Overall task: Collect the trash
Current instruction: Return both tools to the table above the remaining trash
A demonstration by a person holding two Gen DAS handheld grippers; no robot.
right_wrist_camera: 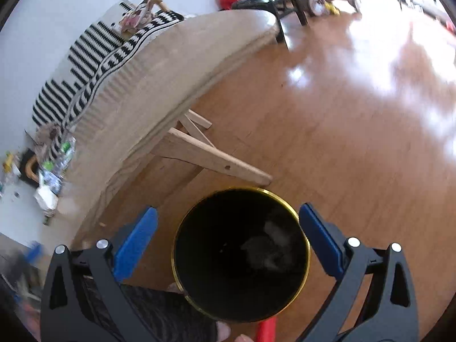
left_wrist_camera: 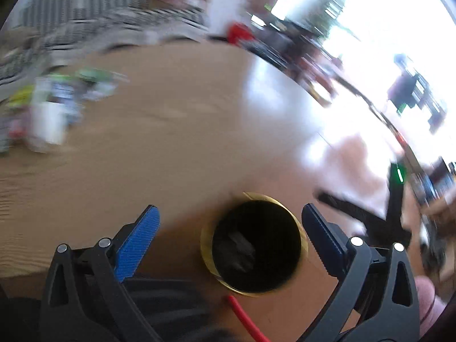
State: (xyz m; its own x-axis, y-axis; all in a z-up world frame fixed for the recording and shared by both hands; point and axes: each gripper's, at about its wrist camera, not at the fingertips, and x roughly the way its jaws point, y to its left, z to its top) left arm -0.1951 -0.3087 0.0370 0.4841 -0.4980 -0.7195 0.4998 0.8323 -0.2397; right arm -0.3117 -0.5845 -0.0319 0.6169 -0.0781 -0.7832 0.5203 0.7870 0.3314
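With both the left gripper (left_wrist_camera: 230, 236) and right gripper (right_wrist_camera: 228, 236) spread wide and empty above the bin (right_wrist_camera: 240, 253) at lower centre, remaining bottles (right_wrist_camera: 55, 168) at far left risk being overlooked.

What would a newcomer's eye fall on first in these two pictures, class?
First, the black bin with a gold rim, standing on the wooden floor right below the right gripper, whose blue-padded jaws stand open and empty. Crumpled trash lies dimly inside it. Next, the beige sofa with black-and-white striped cushions at upper left.
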